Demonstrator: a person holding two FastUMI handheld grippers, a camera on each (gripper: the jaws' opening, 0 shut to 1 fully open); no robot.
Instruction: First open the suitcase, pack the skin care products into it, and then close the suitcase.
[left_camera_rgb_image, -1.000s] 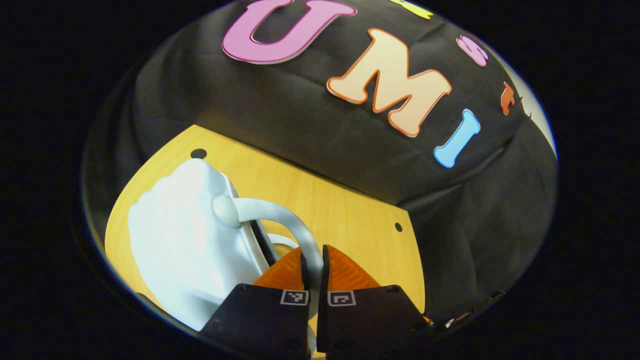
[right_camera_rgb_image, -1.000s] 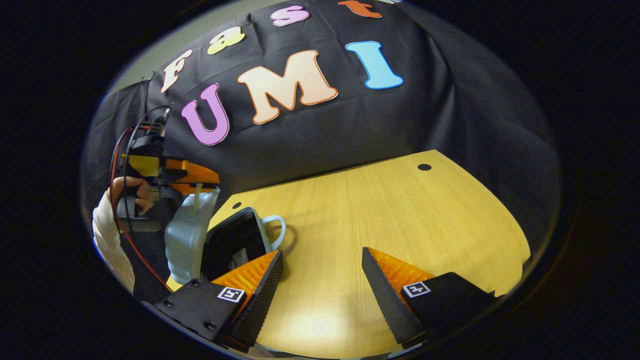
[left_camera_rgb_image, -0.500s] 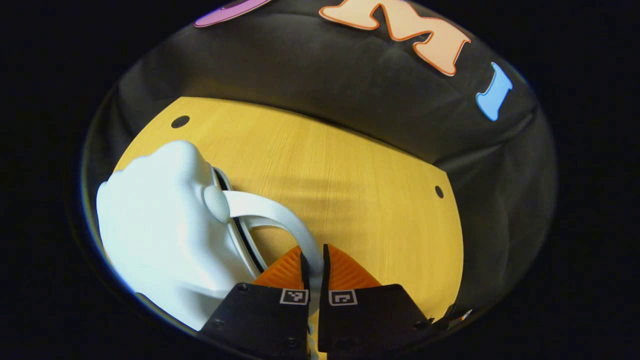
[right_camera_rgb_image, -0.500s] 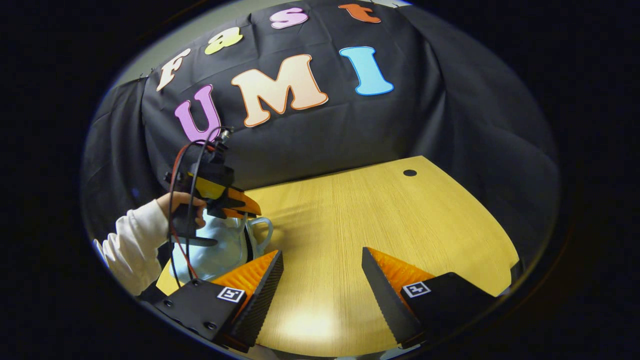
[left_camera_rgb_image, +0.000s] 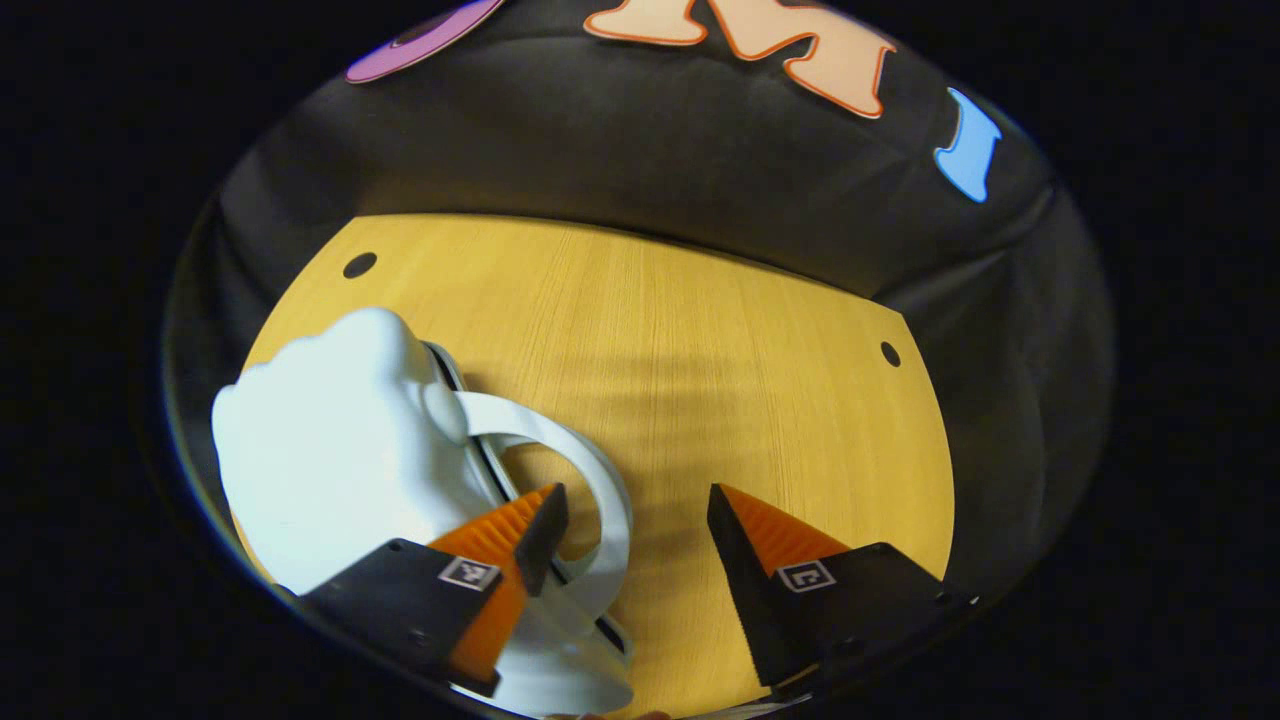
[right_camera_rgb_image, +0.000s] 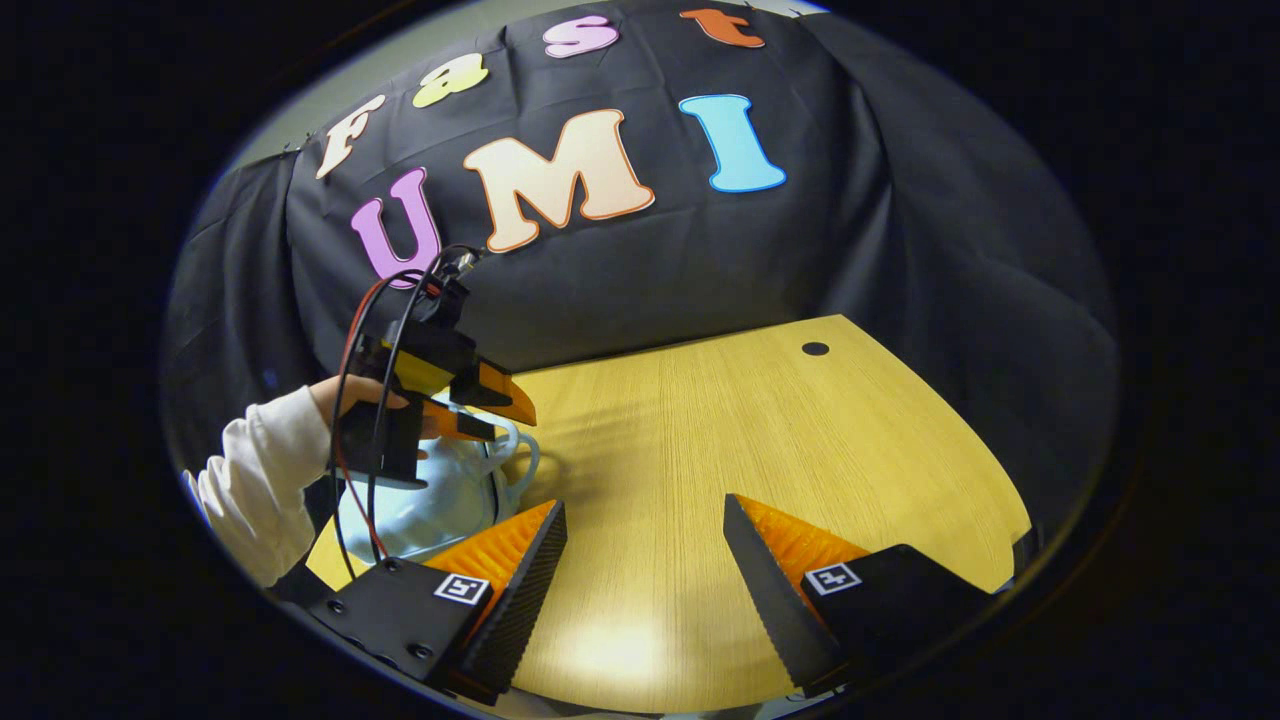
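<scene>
White suitcase (left_camera_rgb_image: 340, 450) at nine o'clock now lies shut; my left gripper (left_camera_rgb_image: 625, 520) has let go of its handle (left_camera_rgb_image: 590, 480), fingers apart. Right gripper (right_camera_rgb_image: 645, 560) hangs open too. I judge packing finished.

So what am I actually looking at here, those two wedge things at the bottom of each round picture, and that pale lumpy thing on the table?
There is no robot: a person holds a two-finger gripper in each hand, and a fisheye camera rides on each one. The wedges are that gripper's own fingers. In the left gripper view, the left gripper is open, one finger reaching through the looped handle of a small pale suitcase, gripping nothing. The suitcase lies shut on the wooden table. In the right gripper view, the right gripper hangs open over bare table, holding nothing. Farther off there you see the other gripper, the hand and white sleeve holding it above the suitcase.
</scene>
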